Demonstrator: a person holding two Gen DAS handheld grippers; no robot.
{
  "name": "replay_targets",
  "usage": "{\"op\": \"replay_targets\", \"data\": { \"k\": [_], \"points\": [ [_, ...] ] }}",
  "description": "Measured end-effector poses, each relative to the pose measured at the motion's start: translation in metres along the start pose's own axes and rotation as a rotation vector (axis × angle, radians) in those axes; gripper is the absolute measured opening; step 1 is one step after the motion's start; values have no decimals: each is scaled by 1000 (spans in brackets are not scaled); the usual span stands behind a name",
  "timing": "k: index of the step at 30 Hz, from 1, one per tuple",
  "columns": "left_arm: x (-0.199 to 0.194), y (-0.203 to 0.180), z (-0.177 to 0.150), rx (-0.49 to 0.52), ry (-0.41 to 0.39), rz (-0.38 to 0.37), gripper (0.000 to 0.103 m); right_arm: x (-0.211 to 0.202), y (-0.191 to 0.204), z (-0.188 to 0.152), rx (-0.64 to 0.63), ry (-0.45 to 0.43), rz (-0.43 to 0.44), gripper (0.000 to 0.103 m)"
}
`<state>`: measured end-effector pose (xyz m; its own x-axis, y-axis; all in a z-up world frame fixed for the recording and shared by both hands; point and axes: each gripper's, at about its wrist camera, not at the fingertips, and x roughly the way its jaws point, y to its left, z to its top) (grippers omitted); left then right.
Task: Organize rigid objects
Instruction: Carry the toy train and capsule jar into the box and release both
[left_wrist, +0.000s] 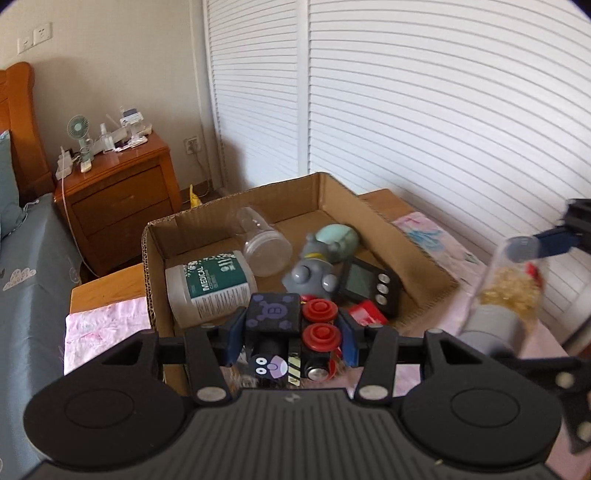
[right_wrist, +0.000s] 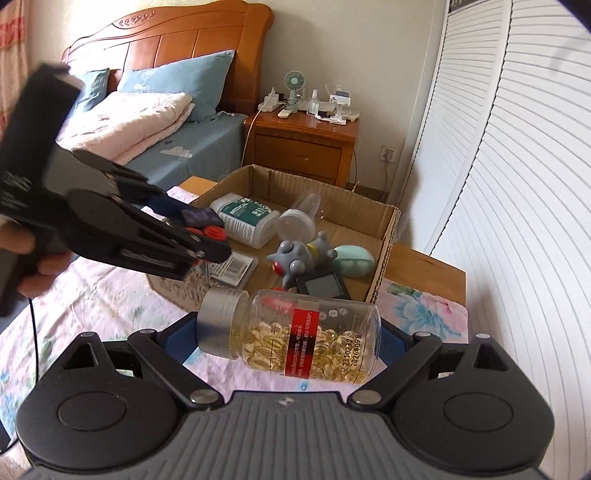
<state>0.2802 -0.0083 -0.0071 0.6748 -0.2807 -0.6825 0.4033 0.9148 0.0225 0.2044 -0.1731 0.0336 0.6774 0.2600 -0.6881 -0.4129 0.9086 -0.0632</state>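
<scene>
My left gripper (left_wrist: 291, 332) is shut on a black toy block with red wheels (left_wrist: 291, 325), held just above the near edge of the cardboard box (left_wrist: 369, 214). My right gripper (right_wrist: 291, 339) is shut on a clear capsule bottle with a grey cap (right_wrist: 295, 338), lying sideways between the fingers, above the pink cloth just before the box (right_wrist: 391, 221). The bottle also shows in the left wrist view (left_wrist: 506, 291). The left gripper and its toy show in the right wrist view (right_wrist: 207, 232).
Inside the box lie a white medical jar (left_wrist: 207, 284), a clear plastic cup (left_wrist: 262, 243), a grey toy figure (left_wrist: 314, 269), a mint case (left_wrist: 340, 236) and a small black timer (left_wrist: 369, 284). A wooden nightstand (left_wrist: 118, 192) and a bed (right_wrist: 147, 122) stand beyond. White louvred doors (left_wrist: 443, 110) are on the right.
</scene>
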Motion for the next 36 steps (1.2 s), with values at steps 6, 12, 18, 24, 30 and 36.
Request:
{"op": "replay_targets", "data": {
  "k": [6, 12, 18, 24, 30, 36],
  "points": [
    [-1, 6, -6, -5, -46, 44, 97, 11, -6, 10, 25, 5, 2, 97],
    [-28, 16, -18, -41, -67, 36, 100, 31, -15, 30, 43, 22, -10, 97],
    [-54, 15, -35, -31, -99, 65, 102, 65, -29, 60, 64, 50, -20, 97],
    [-68, 9, -51, -44, -118, 90, 102, 115, -49, 96, 108, 81, -31, 97],
    [-74, 3, -61, -54, -140, 67, 102, 166, -66, 115, 184, 135, -51, 97],
    [-78, 1, -64, -60, -151, 67, 102, 168, -64, 112, 191, 126, -80, 103]
  ]
}}
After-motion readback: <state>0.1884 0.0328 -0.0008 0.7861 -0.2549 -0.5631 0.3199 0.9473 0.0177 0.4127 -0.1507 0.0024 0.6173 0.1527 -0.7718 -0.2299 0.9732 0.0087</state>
